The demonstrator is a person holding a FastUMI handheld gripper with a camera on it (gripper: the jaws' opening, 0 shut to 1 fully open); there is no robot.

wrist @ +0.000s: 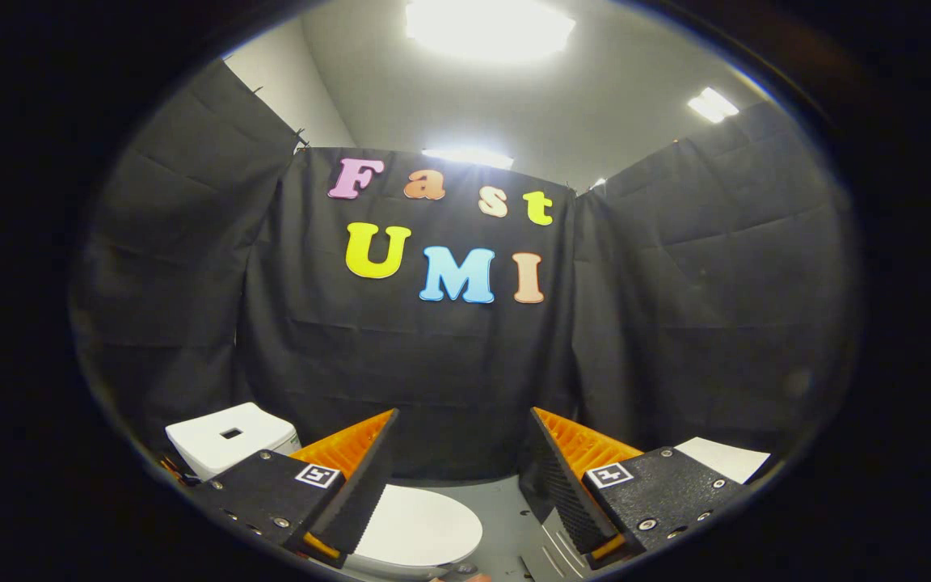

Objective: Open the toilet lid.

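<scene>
A small white toilet stands low ahead of me, to the left. Its lid (pixel 421 529) lies flat and closed, a white oval partly hidden behind my left finger (pixel 356 477). The white tank (pixel 227 439) sits behind it, with a square button hole on top. My gripper (pixel 463 420) is held above the toilet, open, with a wide gap and nothing between the fingers. The lid's right part shows in the gap, below the fingertips. The gripper touches nothing.
Black cloth walls close the booth on three sides, just beyond the toilet. A grey floor plate (pixel 506 517) lies under the fingers. A white flat sheet (pixel 724 457) lies at the right behind my right finger (pixel 566 477). Bright ceiling lights shine overhead.
</scene>
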